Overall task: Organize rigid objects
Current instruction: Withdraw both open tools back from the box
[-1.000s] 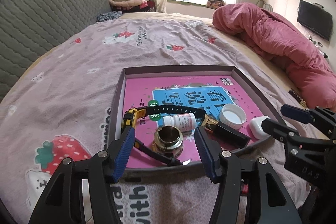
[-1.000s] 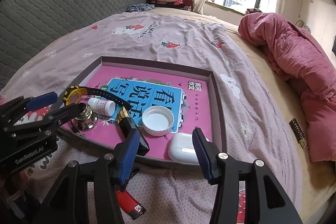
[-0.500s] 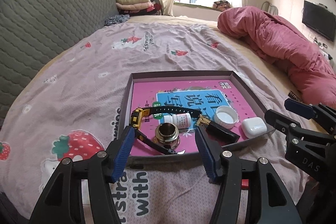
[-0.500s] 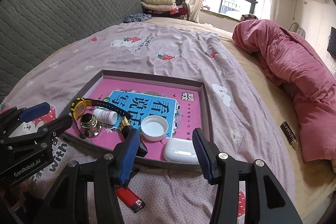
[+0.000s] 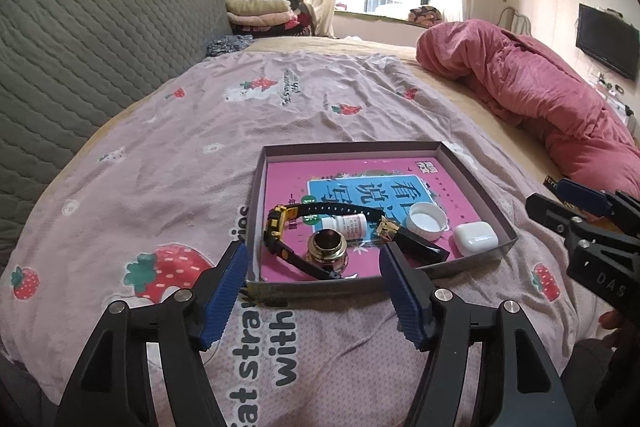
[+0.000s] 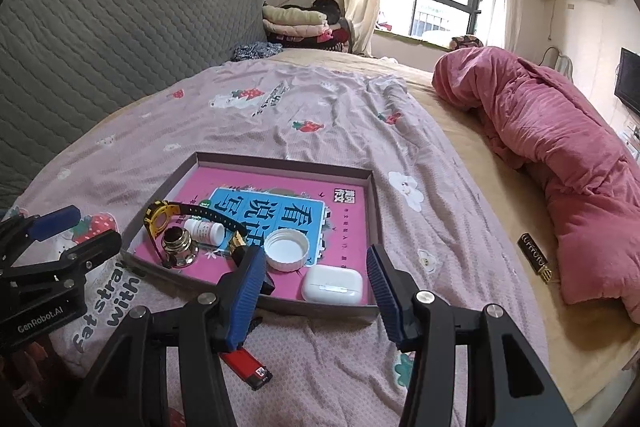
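Note:
A shallow tray with a pink book in its bottom lies on the bed. In it are a yellow-black watch, a brass inkwell, a small white bottle, a white cap, a white earbud case and a black-gold lighter. A red lighter lies on the sheet before the tray. My left gripper is open and empty, short of the tray's near edge. My right gripper is open and empty, above the tray's near right corner.
A rolled pink quilt lies along the right of the bed. A small black-gold object lies beside it. A grey quilted headboard stands on the left. Folded clothes sit at the far end.
Both grippers have drawn back and risen from the tray, so it looks smaller and farther. Both stayed open. The objects in the tray have not moved.

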Tool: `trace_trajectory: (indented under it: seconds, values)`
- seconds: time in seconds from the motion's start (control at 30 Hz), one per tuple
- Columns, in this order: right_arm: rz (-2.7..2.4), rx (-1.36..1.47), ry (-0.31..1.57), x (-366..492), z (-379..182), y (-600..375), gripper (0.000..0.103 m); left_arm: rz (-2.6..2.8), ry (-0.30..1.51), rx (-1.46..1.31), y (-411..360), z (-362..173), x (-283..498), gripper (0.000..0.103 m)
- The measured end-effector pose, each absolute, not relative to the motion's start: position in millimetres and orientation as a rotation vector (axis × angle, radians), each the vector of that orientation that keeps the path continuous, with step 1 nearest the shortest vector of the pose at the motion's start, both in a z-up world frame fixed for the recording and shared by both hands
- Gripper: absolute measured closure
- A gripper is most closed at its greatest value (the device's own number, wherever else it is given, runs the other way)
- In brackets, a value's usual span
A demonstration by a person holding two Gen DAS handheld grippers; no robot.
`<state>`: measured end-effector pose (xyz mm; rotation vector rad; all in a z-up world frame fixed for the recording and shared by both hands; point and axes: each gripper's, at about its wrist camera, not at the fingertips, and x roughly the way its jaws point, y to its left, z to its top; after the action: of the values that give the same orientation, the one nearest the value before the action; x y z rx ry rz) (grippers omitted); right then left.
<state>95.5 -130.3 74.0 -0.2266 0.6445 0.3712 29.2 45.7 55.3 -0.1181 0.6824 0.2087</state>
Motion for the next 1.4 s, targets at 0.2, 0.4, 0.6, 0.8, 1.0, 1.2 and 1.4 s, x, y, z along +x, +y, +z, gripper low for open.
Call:
trace_trajectory:
  seconds: [0.2, 0.4, 0.6, 0.8, 1.0, 1.2, 1.4]
  values:
    - [0.366, -0.213, 0.631, 89, 79, -140, 0.051, 0.212, 0.677, -0.11, 44, 61, 19, 0.033]
    - [0.371, -0.201, 0.609, 81, 86, -147, 0.051, 0.202, 0.676, -0.104, 40, 66, 12, 0.033]
    - [0.386, -0.195, 0.605, 74, 87, -152, 0.051, 0.182, 0.695, -0.098, 32, 66, 8, 0.032]
    - [0.401, -0.219, 0.619, 69, 78, -154, 0.051, 0.166, 0.726, -0.106, 28, 58, 9, 0.032]
    - [0.417, -0.248, 0.64, 63, 66, -155, 0.051, 0.144, 0.769, -0.103, 22, 48, 11, 0.032]
    - [0.437, -0.296, 0.654, 56, 56, -149, 0.051, 0.135, 0.794, -0.096, 18, 41, 13, 0.032]
    - [0.47, -0.328, 0.66, 46, 50, -143, 0.051, 0.125, 0.825, -0.099, 17, 35, 12, 0.032]
